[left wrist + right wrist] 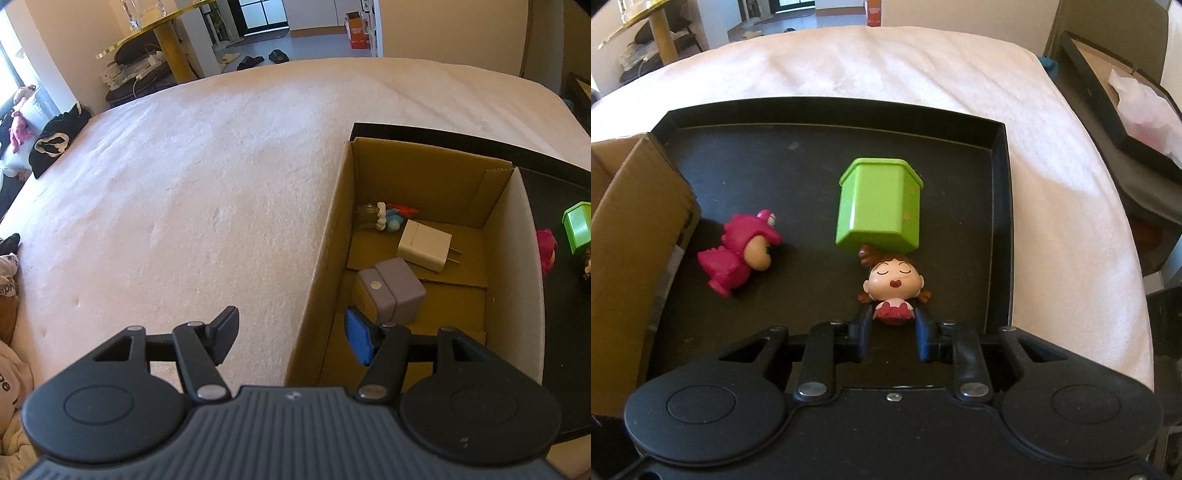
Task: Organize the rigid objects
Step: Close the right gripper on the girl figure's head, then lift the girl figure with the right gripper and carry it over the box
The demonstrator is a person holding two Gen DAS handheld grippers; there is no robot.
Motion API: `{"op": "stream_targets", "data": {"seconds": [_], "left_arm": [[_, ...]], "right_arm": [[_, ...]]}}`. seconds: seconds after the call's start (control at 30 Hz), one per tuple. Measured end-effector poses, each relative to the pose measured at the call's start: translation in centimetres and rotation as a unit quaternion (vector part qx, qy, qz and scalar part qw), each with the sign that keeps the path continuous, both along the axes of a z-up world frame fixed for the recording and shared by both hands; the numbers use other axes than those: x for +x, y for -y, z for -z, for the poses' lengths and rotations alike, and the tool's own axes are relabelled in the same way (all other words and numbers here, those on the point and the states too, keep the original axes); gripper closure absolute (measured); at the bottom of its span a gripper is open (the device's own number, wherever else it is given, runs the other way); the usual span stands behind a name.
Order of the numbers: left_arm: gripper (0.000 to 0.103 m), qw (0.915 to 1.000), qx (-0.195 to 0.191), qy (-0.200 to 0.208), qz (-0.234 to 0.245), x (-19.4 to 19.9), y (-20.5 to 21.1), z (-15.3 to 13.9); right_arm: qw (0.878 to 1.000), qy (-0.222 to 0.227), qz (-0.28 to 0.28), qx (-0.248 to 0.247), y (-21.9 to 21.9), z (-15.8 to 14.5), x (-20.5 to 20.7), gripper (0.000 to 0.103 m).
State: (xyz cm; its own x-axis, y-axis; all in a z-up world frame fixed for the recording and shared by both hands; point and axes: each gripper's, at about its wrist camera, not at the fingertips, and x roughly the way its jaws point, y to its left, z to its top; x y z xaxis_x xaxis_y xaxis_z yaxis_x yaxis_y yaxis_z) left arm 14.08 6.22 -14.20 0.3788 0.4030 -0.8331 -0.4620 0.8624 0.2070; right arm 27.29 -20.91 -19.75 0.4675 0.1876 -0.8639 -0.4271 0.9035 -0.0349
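Right wrist view showed the right gripper (892,325) with its fingers (863,334) clamped on the doll figurine (894,291), lying in the black tray (997,221) against the green box (881,205), near a pink figurine (740,253). Left gripper (291,336) hung with fingers apart, holding nothing, over the cardboard box (513,258) edge on the bed (203,166).

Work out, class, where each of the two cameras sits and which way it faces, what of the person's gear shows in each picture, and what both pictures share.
Left wrist: sits on the left gripper, facing down and forward over a cardboard box holding a white charger and a grey block; its jaws stand open and empty.
Right wrist: sits on the right gripper, facing down into a black tray; its jaws are shut on a girl figurine.
Shared: cardboard box, black tray, green container, pink dinosaur figurine, white bed cover.
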Motion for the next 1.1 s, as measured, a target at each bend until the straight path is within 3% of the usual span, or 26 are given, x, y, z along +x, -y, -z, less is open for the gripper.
{"op": "stream_targets", "data": {"seconds": [0.27,1.1], "left_arm": [[0.041,0.9999,-0.007,0.007,0.005,-0.1,0.0,-0.3],[0.045,0.9979,-0.044,0.044,0.019,-1.1,-0.9,-0.7]], "right_arm": [[1.0,-0.004,-0.003,0.027,-0.1,-1.8,-1.3,0.079],[0.994,0.079,-0.07,0.026,-5.4,-9.8,-4.6,0.079]]}}
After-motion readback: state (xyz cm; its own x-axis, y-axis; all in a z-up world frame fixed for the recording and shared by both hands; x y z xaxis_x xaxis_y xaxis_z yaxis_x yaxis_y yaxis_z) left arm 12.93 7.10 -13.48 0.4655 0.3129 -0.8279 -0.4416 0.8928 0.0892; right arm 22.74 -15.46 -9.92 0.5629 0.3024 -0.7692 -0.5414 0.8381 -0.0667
